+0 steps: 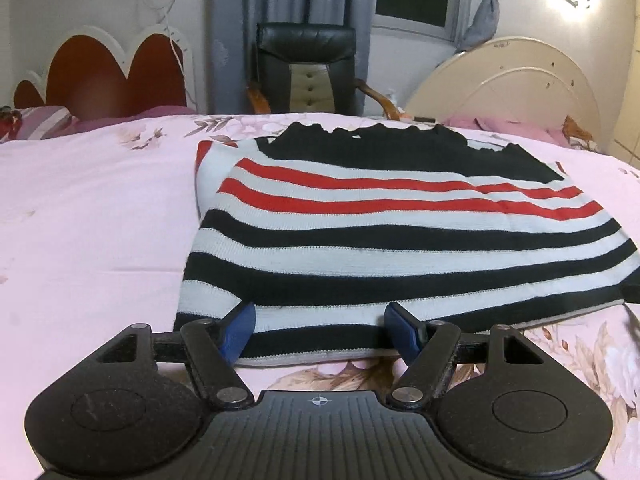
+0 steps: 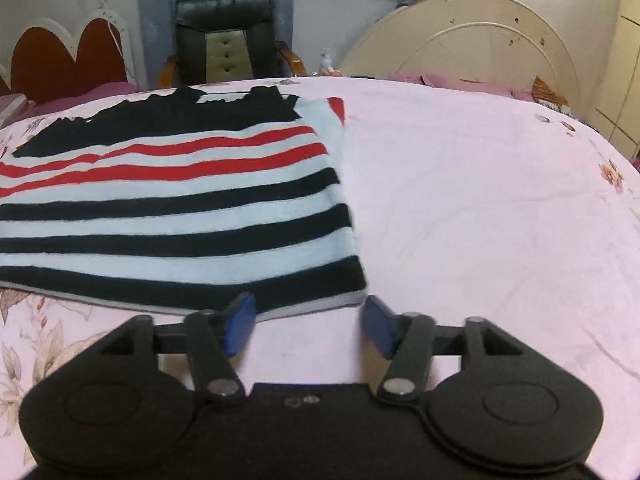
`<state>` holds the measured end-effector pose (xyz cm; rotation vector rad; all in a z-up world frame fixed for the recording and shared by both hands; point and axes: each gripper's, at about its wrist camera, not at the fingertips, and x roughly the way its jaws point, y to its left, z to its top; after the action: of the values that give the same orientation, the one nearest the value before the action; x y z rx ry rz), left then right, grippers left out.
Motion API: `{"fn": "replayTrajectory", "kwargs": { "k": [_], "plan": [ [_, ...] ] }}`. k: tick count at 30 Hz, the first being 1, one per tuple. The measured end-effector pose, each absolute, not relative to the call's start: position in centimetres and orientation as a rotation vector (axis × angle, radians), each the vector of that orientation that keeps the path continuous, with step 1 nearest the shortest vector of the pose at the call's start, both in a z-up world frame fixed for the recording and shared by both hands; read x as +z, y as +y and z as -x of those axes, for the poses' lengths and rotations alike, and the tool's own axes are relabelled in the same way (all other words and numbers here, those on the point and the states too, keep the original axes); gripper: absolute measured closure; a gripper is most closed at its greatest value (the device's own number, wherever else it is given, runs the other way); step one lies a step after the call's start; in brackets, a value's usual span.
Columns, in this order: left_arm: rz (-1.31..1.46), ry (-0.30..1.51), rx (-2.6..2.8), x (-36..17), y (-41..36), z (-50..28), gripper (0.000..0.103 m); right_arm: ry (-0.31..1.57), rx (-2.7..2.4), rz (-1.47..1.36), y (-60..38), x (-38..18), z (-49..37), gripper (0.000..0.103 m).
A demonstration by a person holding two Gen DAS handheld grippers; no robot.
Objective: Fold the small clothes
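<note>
Striped sweater flat mid-bed on pink bedsheet, hem toward near edge; left gripper agape astride hem, right gripper agape at hem corner, both empty; to be pinched squarely and together, then lifted evenly toward collar.

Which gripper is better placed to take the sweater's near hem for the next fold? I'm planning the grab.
Probably left. The left gripper has its open jaws straddling the near hem of the striped sweater. The right gripper sits at the sweater's corner, one pad off the fabric over the pink bedsheet.
</note>
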<state>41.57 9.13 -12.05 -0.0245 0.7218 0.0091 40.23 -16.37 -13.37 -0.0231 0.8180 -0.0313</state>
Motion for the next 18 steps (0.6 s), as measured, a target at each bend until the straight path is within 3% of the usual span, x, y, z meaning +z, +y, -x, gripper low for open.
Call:
{"fn": "replayTrajectory", "kwargs": {
  "k": [6,18],
  "plan": [
    [0.015,0.727,0.025,-12.1,8.8,-41.7,0.031,0.711,-0.047,-0.026,-17.2,-10.9,-39.4,0.075],
    [0.003,0.743,0.026,-12.1,8.6,-42.0,0.031,0.799,-0.043,0.005,-17.9,-13.4,-41.4,0.074]
  ]
}}
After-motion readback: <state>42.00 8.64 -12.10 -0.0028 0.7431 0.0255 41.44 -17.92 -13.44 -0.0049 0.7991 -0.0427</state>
